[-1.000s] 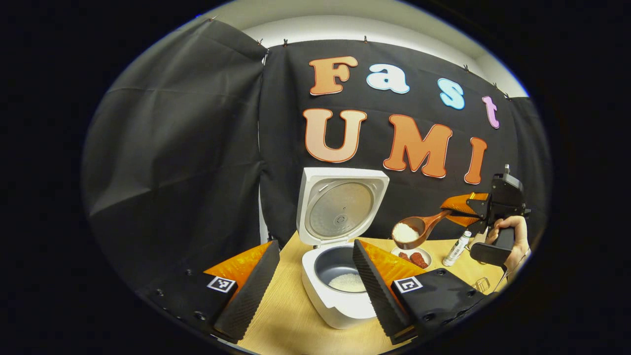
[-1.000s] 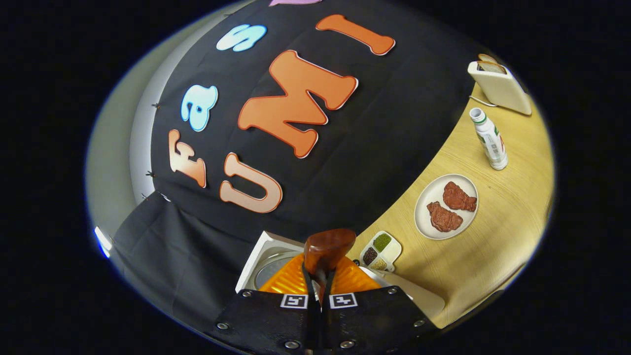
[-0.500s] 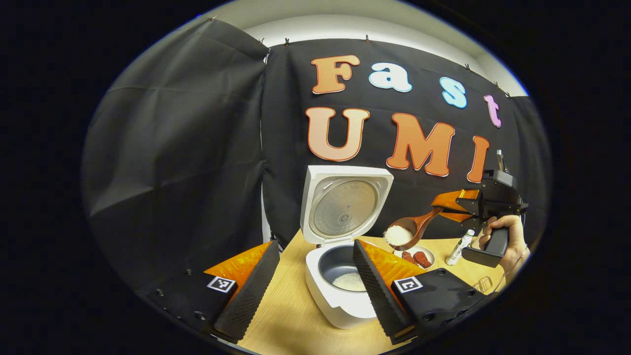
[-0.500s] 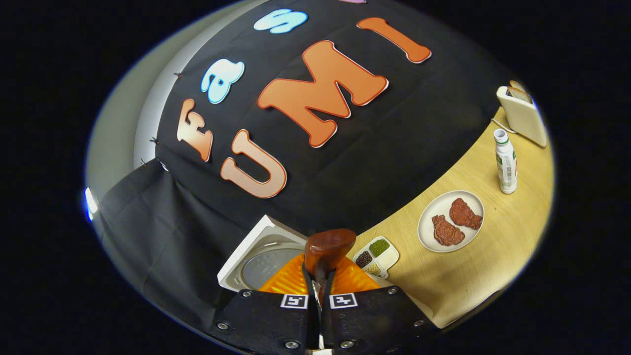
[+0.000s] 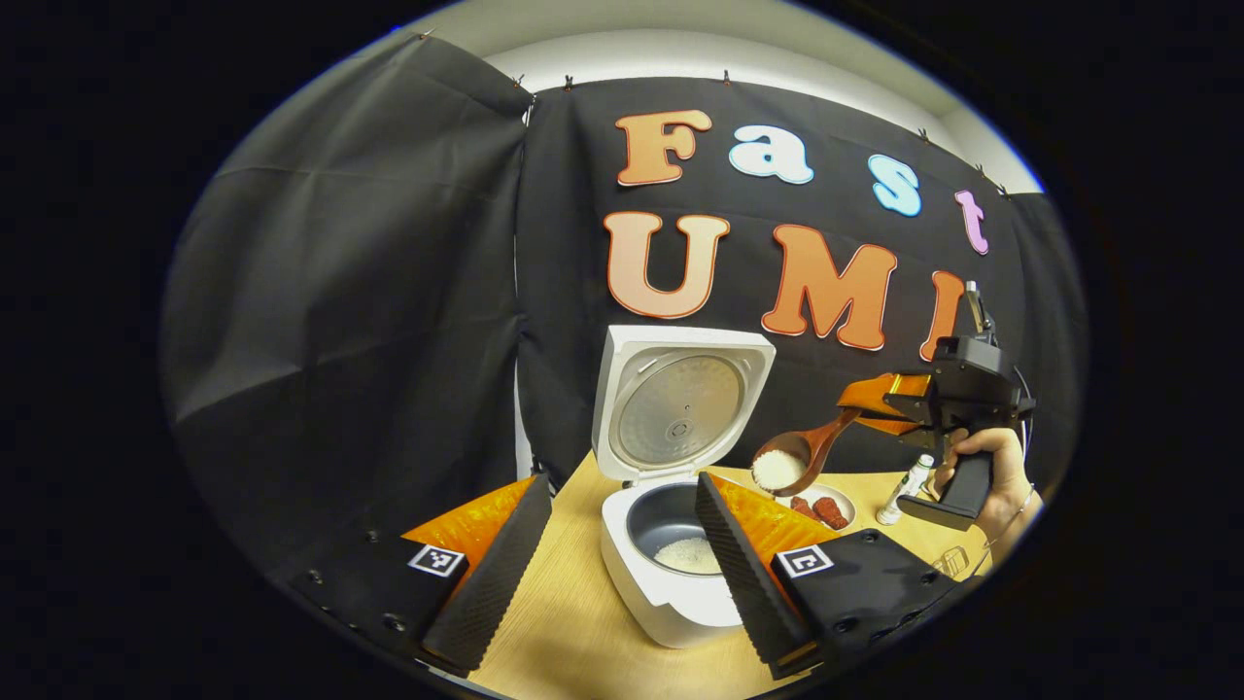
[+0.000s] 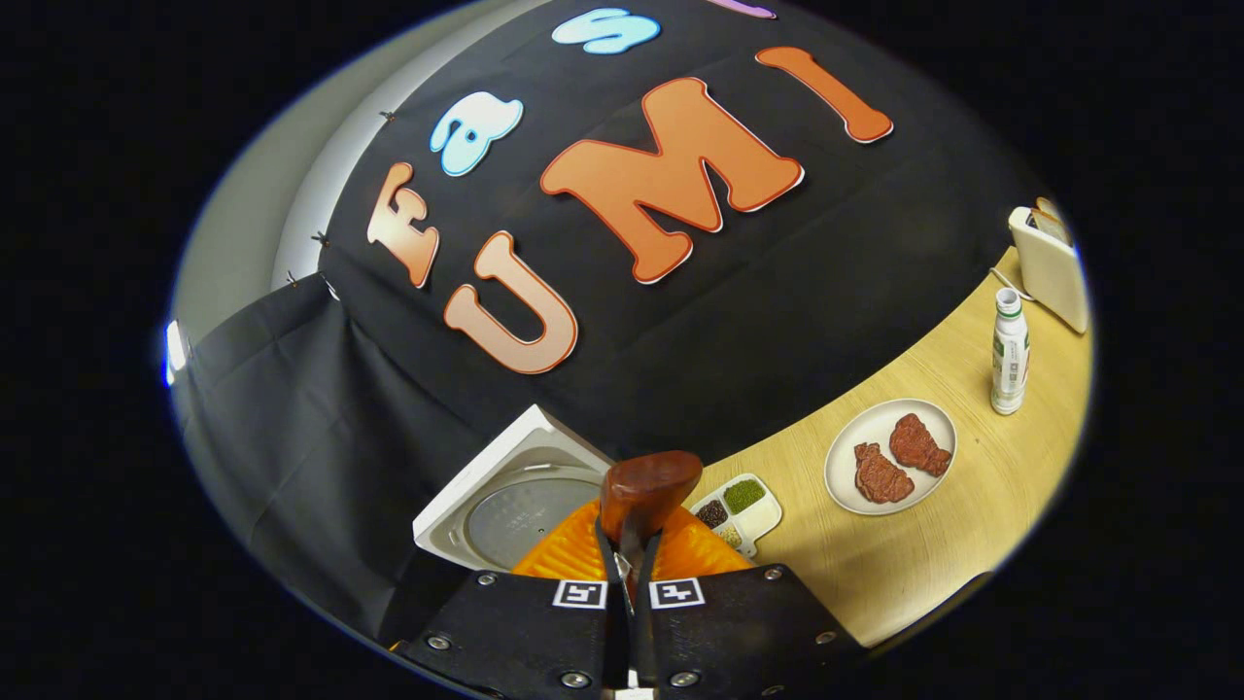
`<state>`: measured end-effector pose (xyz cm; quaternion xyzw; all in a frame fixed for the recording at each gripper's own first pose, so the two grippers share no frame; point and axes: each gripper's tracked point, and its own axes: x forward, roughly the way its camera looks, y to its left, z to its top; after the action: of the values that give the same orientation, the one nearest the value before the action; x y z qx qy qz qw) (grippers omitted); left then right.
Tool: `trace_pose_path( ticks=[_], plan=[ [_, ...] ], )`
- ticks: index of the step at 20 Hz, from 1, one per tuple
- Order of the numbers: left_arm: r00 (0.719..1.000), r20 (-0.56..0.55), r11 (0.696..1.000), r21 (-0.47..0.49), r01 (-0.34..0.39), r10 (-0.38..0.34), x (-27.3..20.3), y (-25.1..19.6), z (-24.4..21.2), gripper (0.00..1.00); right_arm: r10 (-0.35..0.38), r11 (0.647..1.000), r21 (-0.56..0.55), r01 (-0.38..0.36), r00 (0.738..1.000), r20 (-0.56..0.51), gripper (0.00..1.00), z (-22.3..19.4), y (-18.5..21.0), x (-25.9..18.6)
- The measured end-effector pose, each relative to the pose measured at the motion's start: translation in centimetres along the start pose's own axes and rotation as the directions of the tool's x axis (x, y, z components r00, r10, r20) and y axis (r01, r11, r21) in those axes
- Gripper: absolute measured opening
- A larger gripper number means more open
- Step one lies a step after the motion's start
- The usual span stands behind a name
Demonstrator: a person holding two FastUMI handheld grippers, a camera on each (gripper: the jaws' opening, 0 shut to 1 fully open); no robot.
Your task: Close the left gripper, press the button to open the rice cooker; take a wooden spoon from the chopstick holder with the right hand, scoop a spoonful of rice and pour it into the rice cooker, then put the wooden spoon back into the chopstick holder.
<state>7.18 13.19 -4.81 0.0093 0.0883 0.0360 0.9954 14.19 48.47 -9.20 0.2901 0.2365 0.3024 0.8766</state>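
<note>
The white rice cooker (image 5: 671,593) stands on the wooden table with its lid (image 5: 680,403) raised; a little rice (image 5: 688,554) lies in its dark inner pot. My left gripper (image 5: 622,554) hangs open in front of it, nothing between its fingers. To the right, a hand holds my right gripper (image 5: 860,408), shut on the handle of a wooden spoon (image 5: 802,452) whose bowl carries white rice (image 5: 777,469), above and right of the pot. In the right gripper view, the right gripper (image 6: 629,544) clamps the spoon (image 6: 646,486), with the cooker lid (image 6: 515,496) beyond it.
A white plate (image 6: 889,457) with two reddish meat pieces, a small divided dish of grains (image 6: 739,506), a white bottle (image 6: 1009,355) and a white toaster-like box (image 6: 1050,267) stand on the table (image 6: 933,544) to the cooker's right.
The right gripper has carried the rice-filled spoon leftward toward the open cooker and tilted further. The left gripper has stayed where it was.
</note>
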Motion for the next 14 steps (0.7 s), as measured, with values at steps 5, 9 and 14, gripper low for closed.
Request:
trace_pose_path(
  ticks=[5,9,14],
  plan=[
    [1.0,0.014,1.0,0.005,0.018,-0.018,-0.4,-0.4,0.5,1.0,-0.007,0.999,-0.053,0.008,1.0,0.005,0.02,0.0,0.2,0.0],
    [0.999,0.016,0.999,0.008,0.031,-0.031,-0.6,-0.6,0.8,1.0,0.001,0.996,-0.085,0.0,1.0,0.008,0.02,-0.2,0.7,0.0],
    [0.999,0.019,0.999,0.02,0.042,-0.043,-0.8,-0.8,0.9,1.0,0.013,0.987,-0.163,-0.01,1.0,0.019,0.02,-0.1,1.7,-0.2]
  ],
)
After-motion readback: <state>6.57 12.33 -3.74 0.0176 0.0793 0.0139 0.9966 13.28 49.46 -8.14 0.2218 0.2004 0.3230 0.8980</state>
